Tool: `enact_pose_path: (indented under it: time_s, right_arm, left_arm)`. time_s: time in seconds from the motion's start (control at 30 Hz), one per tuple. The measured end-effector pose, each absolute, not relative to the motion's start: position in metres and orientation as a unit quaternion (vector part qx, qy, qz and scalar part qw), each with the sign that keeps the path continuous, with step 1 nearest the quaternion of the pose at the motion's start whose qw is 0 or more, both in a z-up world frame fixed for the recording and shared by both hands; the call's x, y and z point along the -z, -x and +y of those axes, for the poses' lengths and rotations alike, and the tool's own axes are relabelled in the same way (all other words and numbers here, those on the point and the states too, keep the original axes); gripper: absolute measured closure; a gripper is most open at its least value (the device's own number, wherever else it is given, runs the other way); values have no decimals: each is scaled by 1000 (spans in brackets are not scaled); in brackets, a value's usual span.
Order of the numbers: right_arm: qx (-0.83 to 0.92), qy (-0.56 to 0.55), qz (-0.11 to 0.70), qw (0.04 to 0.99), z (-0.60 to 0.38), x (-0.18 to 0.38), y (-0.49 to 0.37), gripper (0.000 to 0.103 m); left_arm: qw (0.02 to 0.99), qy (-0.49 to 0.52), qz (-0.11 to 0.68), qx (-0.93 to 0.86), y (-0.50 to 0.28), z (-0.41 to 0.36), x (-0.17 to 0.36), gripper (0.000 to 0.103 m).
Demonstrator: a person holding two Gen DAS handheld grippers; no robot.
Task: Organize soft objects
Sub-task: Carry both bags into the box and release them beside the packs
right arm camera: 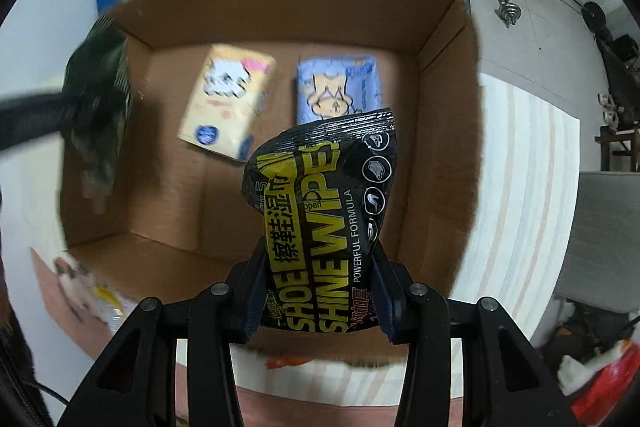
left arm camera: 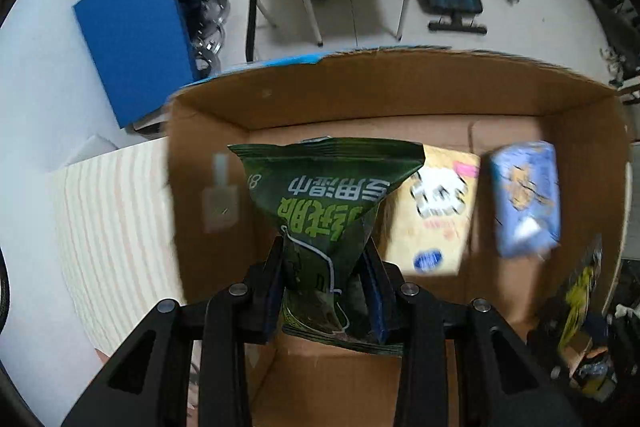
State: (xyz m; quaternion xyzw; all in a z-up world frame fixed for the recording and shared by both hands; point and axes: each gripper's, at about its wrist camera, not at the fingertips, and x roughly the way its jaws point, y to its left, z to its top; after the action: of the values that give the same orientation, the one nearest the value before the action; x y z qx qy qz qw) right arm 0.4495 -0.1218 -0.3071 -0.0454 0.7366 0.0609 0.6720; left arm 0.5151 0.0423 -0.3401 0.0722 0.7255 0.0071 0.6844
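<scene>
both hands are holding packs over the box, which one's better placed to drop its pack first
Probably right. Its gripper holds the black-and-yellow shoe wipes pack above bare floor inside the brown cardboard box. The left gripper holds its dark green wipes pack close to the box's left wall, so the drop spot is tighter.

Bare box floor (right arm camera: 168, 195) beside packs (right arm camera: 228, 99)
</scene>
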Motion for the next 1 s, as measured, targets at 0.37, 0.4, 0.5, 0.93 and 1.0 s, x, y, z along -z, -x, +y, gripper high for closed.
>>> enact_pose_path:
  time_s: [0.37, 0.4, 0.5, 0.93, 1.0]
  right_arm:
    - [-47, 48, 774, 630, -118, 365, -466, 55]
    - [-46, 49, 776, 628, -118, 369, -467, 55]
    - [-44, 51, 778, 624, -118, 375, -468, 54]
    - [-25, 29, 776, 630, -126, 350, -477, 16]
    - [-24, 26, 771, 636, -126, 341, -478, 15]
  left_arm:
    - [648, -78, 758, 13, -539, 22, 381, 71]
    - [647, -78, 759, 14, -540, 21, 382, 71]
    - [648, -76, 758, 15, -548, 26, 382, 70]
    - [665, -36, 746, 3, -567, 60, 346, 13]
    - [677, -31, 735, 0, -563, 66, 333, 7]
